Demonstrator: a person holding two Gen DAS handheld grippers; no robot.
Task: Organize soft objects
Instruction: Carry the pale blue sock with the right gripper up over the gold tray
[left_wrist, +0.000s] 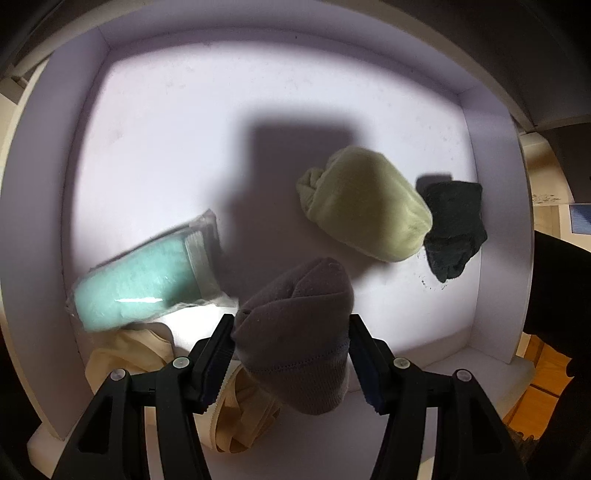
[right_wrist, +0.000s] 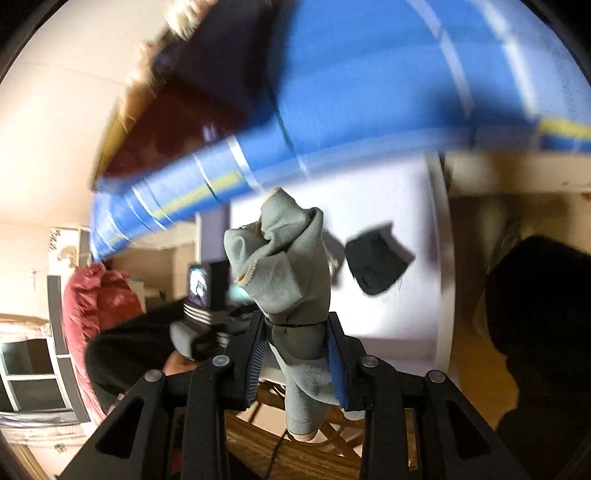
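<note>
- Left gripper (left_wrist: 291, 354): jaws clamped on brown rolled sock (left_wrist: 295, 332), above white bin (left_wrist: 484, 184).
- Right gripper (right_wrist: 297, 354): jaws clamped on grey sock (right_wrist: 284, 273).
- Black sock (right_wrist: 373, 266): beyond, right.

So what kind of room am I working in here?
Most likely a lived-in home, perhaps a bedroom. A white storage box holds rolled socks, a blue striped blanket fills the right wrist view, and a white shelf unit stands at the side.

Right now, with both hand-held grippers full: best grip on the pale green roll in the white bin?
Probably the pale green roll across its thick middle, coming from above. It lies on its side on the white bin, long axis diagonal, so the fingers should straddle the short width. Keep off the dark green piece touching its lower-right end.
</note>
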